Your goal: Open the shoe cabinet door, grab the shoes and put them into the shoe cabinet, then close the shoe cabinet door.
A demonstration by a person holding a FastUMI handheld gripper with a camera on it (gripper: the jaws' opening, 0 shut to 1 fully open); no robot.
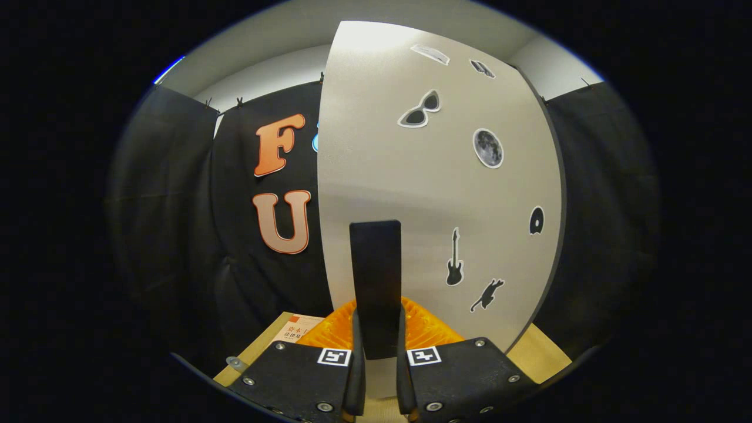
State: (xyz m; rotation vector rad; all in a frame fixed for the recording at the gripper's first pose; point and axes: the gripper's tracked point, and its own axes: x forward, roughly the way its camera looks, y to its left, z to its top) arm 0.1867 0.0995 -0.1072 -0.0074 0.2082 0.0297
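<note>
The claw [380, 376] pinches the dark upright handle [376, 282] of the shoe cabinet door [435, 194], one finger pressed on either side of it. The pale door, dotted with stickers of sunglasses [419, 110], a moon [488, 148], a guitar [454, 265] and a cat [487, 294], stands just beyond the fingers. An orange shoe [432, 329] lies at its foot on the wooden tabletop [543, 352], with a book [296, 328] near the tabletop's left edge.
</note>
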